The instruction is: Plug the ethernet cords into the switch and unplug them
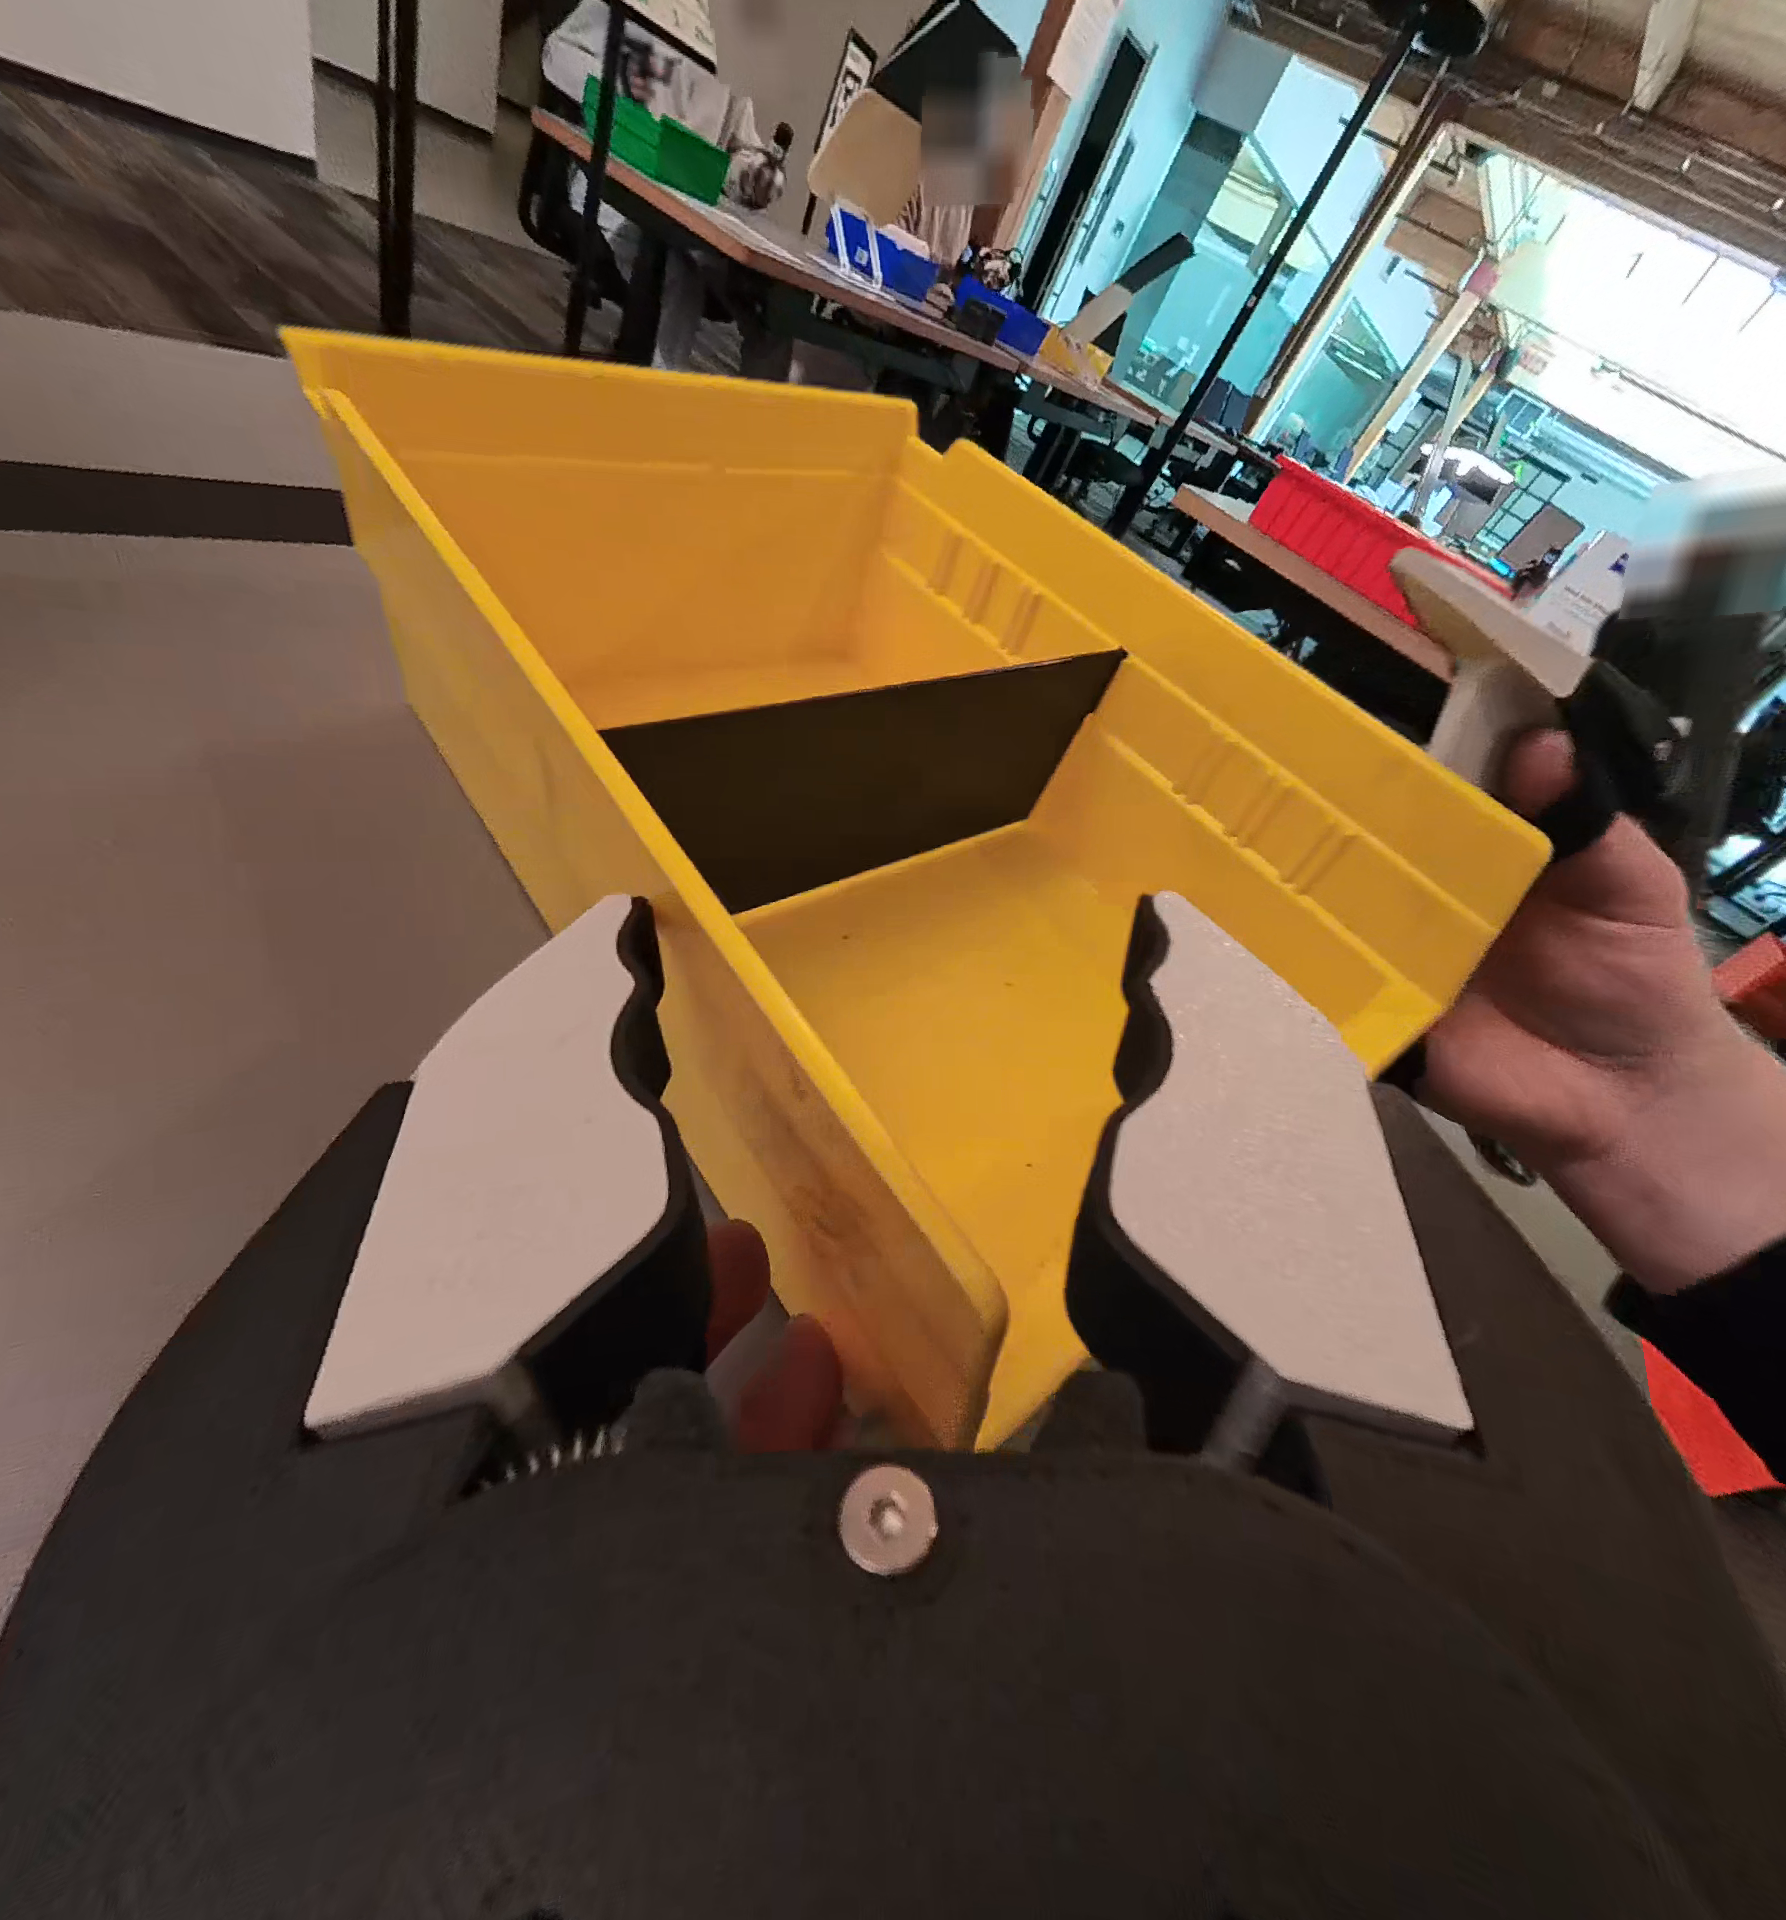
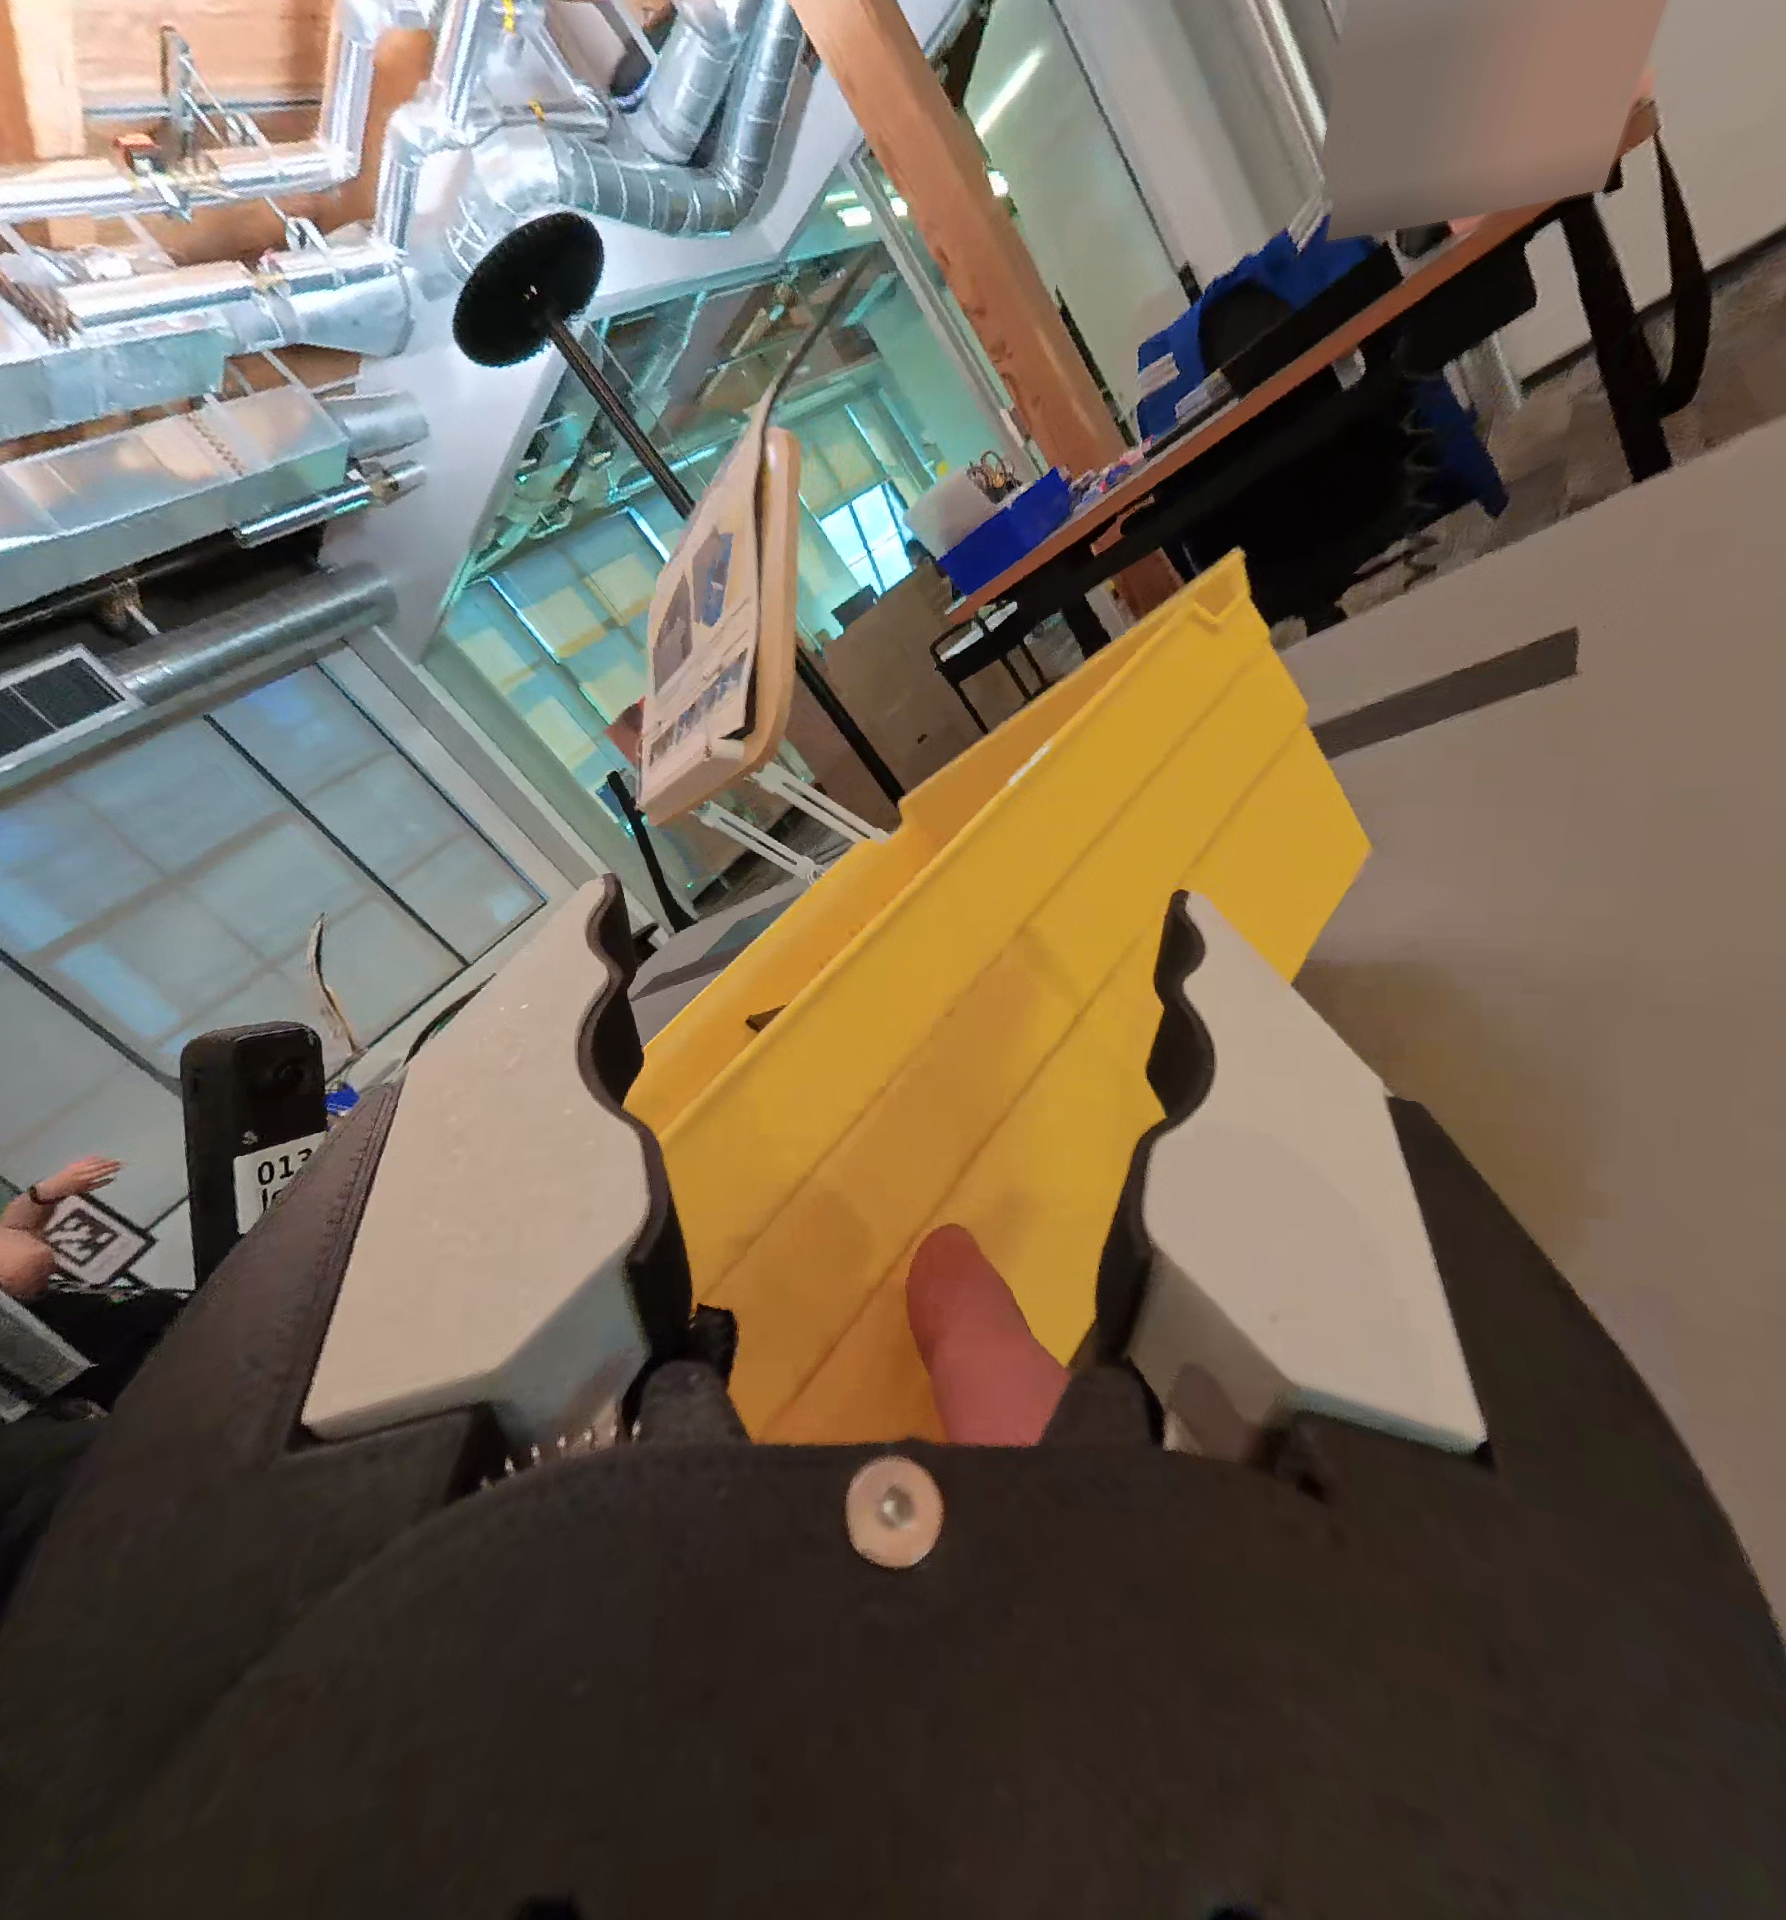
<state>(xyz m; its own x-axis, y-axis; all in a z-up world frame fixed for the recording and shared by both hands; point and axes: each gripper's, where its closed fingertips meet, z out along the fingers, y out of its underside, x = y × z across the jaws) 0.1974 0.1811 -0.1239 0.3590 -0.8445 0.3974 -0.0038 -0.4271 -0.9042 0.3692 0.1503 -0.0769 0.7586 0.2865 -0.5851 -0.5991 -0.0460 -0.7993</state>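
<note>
Yellow bin (image 1: pixel 868 1039) between both grippers' spread fingers (image 1: pixel 515 1164)

Left hand-held gripper (image 1: pixel 894 1049): black rounded body, pale grey finger plates, wavy black inner pads, one silver screw (image 1: pixel 887 1519) at centre. Right hand-held gripper (image 2: pixel 894 1049) alike. Person's sleeve (image 1: pixel 1762 1340) dark.

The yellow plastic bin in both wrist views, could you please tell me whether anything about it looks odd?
Yes: the yellow plastic bin is tilted above the grey table, carried by bare fingers while both grippers are open. Both compartments around its black divider look empty.
</note>
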